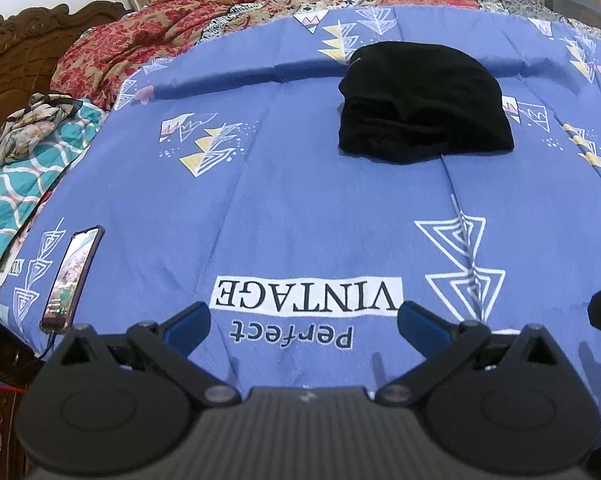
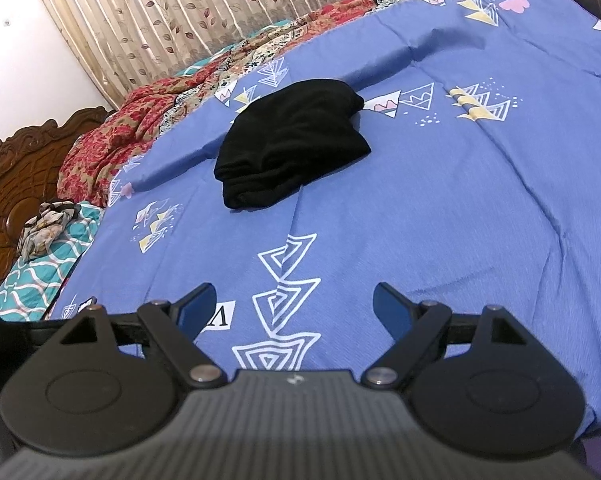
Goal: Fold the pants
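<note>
The black pants [image 1: 424, 104] lie in a folded bundle far up the bed [image 1: 300, 208]. They look soft and floppy, maybe thick, so grab an outer edge. The left hand-held gripper [image 1: 303, 320] and the right hand-held gripper [image 2: 294, 306] are both wide open, holding nothing.

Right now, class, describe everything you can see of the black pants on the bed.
The pants are plain black, of soft, matte cloth. They lie folded into a compact, rounded bundle, with stacked layers showing along the near edge. They rest on the blue sheet, in its far middle, over a crease. Nothing else touches them; both grippers are well short of them, jaws open.
</note>
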A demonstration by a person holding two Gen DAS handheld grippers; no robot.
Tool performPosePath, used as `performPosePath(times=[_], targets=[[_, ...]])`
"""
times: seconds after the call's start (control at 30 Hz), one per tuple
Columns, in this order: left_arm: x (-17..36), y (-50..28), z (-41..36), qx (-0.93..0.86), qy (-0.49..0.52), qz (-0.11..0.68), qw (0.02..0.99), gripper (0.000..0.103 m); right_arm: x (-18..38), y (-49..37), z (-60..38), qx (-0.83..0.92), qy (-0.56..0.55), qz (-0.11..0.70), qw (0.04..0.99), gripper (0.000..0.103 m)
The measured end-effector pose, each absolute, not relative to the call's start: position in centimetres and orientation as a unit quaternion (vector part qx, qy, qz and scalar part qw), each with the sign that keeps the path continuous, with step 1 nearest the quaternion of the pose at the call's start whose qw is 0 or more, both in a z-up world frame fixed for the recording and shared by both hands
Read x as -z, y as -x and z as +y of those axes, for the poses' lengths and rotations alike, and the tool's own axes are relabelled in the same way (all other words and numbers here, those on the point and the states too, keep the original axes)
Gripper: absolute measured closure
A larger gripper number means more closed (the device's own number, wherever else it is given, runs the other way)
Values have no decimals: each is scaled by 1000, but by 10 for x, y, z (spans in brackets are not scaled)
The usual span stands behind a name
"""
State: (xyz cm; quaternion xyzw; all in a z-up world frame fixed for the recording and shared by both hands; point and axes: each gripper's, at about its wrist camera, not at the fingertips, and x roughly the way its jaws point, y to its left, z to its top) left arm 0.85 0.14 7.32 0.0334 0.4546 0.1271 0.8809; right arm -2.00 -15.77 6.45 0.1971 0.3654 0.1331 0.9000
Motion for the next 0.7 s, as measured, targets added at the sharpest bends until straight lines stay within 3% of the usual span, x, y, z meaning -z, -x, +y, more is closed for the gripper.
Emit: performPosePath(times=[0.7], targets=[[-69,-9,-5,-85,-24,466,881,0,-59,20,-160,-128,-199,368,899,16]])
